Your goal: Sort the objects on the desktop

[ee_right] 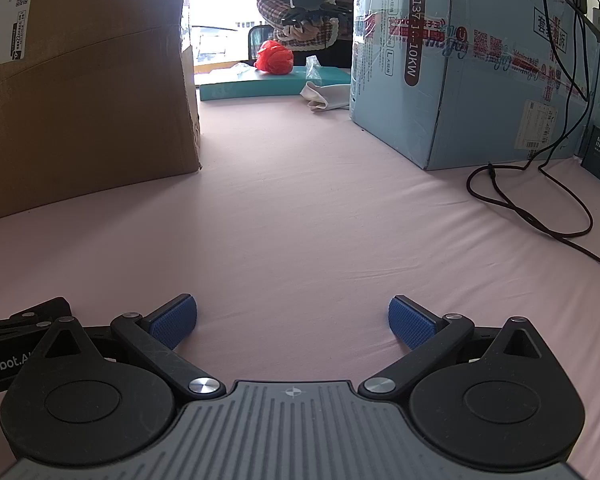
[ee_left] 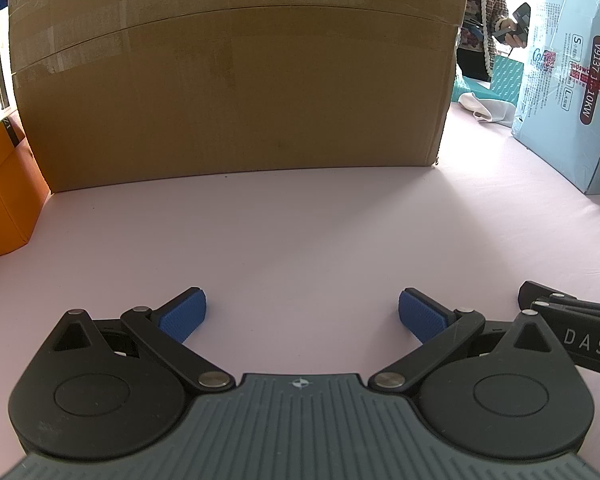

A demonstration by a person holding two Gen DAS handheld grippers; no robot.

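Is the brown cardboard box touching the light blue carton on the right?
Apart. The right wrist view shows a wide strip of pink table cover between the brown cardboard box and the light blue carton.

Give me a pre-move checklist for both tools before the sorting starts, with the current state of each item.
1. Left tool open and holding nothing: ok.
2. Right tool open and holding nothing: ok.
3. Pink table cover bare directly ahead of both tools: ok.
4. Black cable loops on the table to the right, away from the right tool: ok, but watch it.
5. Brown cardboard box stands close in front of the left tool, limiting forward travel: not ok.
6. Small object to sort within reach: cannot tell.
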